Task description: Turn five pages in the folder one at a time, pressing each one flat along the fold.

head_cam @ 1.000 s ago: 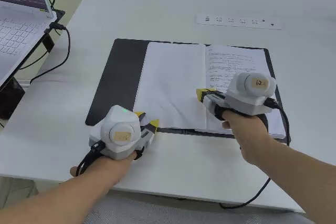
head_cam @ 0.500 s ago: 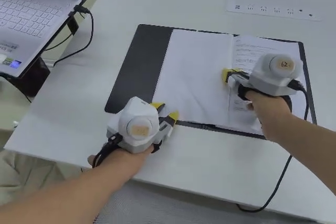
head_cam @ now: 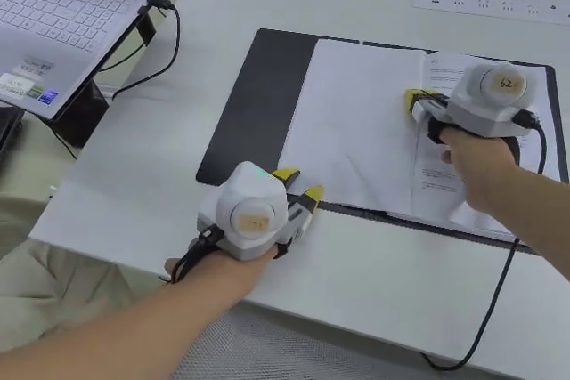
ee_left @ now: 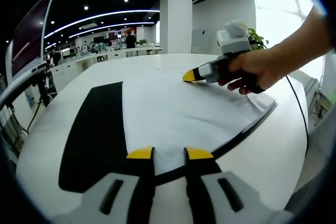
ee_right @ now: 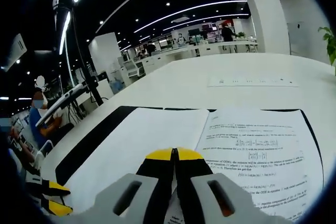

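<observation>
Two hand-held grippers work over a black folder (head_cam: 254, 109) that lies open on the white tabletop (head_cam: 374, 282). We see a blank page (head_cam: 356, 122) spread over the middle of the folder, with bare black cover to its left and a printed page (head_cam: 436, 182) to its right; the fold runs between the two sheets.

The right hand-held gripper (head_cam: 415, 99) is at that fold, towards the far half of the pages, its yellow tips pointing left across the crease. In the right gripper view its jaws are closed tip to tip, with a thin seam between them. From the left gripper view the tips seem to rest on the paper, though we cannot be sure of contact.

The left hand-held gripper (head_cam: 299, 184) sits at the near edge of the folder, by the near left corner of the blank page, well apart from the other. Its jaws stand parted with a clear gap, and the page's near edge lies just beyond them.

A white laptop (head_cam: 62, 15) stands at the far left of the tabletop, and a white power strip (head_cam: 494, 4) lies beyond the folder. A black cable (head_cam: 496, 300) trails from the right hand-held gripper towards the tabletop's near edge.
</observation>
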Available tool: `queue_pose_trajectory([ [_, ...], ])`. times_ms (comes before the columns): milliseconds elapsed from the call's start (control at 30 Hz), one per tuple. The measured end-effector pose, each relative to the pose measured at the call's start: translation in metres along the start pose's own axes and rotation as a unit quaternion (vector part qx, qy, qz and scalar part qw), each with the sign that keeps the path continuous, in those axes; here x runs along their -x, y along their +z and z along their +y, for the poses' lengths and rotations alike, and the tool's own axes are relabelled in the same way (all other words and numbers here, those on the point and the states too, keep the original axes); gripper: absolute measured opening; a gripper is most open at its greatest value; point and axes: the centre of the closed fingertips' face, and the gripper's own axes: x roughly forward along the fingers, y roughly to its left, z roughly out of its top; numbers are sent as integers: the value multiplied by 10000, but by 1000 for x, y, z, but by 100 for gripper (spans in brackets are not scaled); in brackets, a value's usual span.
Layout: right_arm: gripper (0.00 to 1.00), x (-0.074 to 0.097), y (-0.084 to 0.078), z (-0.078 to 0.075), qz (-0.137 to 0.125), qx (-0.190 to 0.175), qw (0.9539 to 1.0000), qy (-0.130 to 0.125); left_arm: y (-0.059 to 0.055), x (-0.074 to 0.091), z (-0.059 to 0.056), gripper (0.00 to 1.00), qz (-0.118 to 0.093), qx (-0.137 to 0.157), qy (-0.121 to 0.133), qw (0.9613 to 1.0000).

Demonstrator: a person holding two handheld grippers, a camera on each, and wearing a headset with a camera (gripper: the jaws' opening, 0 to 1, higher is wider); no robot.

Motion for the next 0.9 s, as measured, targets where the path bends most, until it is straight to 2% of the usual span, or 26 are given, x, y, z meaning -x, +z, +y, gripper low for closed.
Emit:
queue_pose_trajectory([
  [33,0,-2,2,-2,-1,3,10000,-30,0,0,0,21,-4,0,-1,10000],
  [67,0,-14,7,-13,0,-21,10000,-70,0,0,0,21,-12,1,-1,10000],
  [100,0,-18,9,-16,7,-37,10000,-73,0,0,0,21,-17,3,-1,10000],
  [300,0,-27,17,-22,41,122,9998,-163,0,0,0,21,-34,46,15,10000],
  [367,0,-35,19,-30,72,159,9996,-205,0,0,0,21,-44,61,17,10000],
  [467,0,-38,25,-35,71,102,9996,-255,0,0,0,21,-57,56,14,10000],
  [600,0,-51,31,-46,26,228,9992,-339,0,0,0,21,-62,59,10,10000],
  [733,0,-64,33,-50,24,391,9985,-381,1,0,0,21,-64,73,13,10000],
  [900,0,-70,34,-53,23,333,9986,-414,1,-1,1,21,-66,67,10,10000],
])
